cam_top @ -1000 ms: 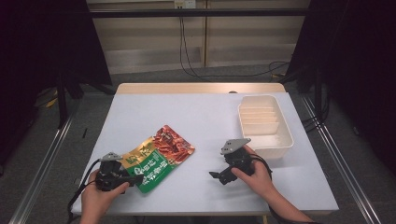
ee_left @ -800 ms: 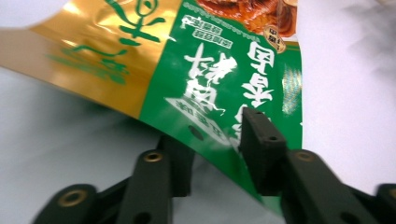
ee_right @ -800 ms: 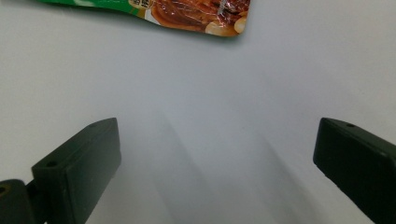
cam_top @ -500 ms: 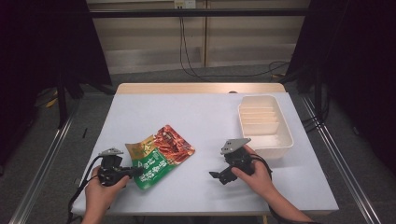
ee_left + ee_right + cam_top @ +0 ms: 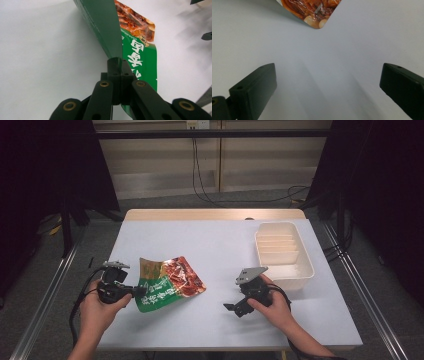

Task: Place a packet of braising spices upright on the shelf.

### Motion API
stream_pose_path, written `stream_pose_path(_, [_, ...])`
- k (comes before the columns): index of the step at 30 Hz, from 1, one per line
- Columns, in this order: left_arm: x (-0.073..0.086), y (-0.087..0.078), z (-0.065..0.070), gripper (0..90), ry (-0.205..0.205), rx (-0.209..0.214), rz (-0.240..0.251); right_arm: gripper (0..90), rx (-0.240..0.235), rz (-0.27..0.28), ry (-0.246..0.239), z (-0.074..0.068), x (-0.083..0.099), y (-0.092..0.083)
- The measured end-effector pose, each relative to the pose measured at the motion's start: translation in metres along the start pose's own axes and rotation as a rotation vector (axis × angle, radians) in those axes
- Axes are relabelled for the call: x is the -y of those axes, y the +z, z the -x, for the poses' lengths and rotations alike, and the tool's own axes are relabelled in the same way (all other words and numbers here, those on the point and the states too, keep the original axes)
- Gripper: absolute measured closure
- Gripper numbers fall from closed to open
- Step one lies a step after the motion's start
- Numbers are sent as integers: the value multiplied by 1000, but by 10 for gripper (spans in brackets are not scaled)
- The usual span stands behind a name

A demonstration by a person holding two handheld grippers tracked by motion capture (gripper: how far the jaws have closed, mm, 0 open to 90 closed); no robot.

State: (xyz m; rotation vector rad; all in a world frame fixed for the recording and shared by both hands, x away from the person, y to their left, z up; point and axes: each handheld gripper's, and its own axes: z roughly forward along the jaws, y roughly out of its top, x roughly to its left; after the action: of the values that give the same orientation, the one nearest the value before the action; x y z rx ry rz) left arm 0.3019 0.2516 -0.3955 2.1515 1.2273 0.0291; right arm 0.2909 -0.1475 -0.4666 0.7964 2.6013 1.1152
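Now: two hand-held grippers, left (image 5: 141, 292) clamping one snack packet (image 5: 170, 282); one tray (image 5: 283, 255).

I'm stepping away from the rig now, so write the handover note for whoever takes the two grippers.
Left gripper: jaws have just been closing and are now shut on the near edge of the green and red food pouch, that edge lifted off the table; the far end seems to rest on it.
Right gripper: jaws open, nothing between them, low over the table to the pouch's right.
White divided tray: at the table's right side, nothing visible inside.
Done: pouch gripped.
Left: probably carrying it to the tray.
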Motion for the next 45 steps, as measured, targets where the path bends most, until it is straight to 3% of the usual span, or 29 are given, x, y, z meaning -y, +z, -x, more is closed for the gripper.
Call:
stream_pose_path(12, [-30, -17, 7, 900, 38, 7, -38, 7, -29, 6, -5, -1, -11, 1])
stream_pose_path(20, [-60, -27, 18, 900, 107, 20, -64, 8, -43, 18, -11, 3, -20, 1])
stream_pose_path(23, [-66, -29, 21, 900, 112, 29, -60, 8, -51, 17, -12, 4, -24, 1])
stream_pose_path(27, [-81, -34, 28, 900, 158, 39, -75, 8, -56, 11, -20, 4, -31, -1])
stream_pose_path(44, [-118, -40, 58, 900, 284, 58, -117, 10, -95, 23, -19, 10, -55, -7])
stream_pose_path(45, [-122, -40, 61, 900, 302, 57, -119, 10, -93, 18, -35, 11, -60, -8])
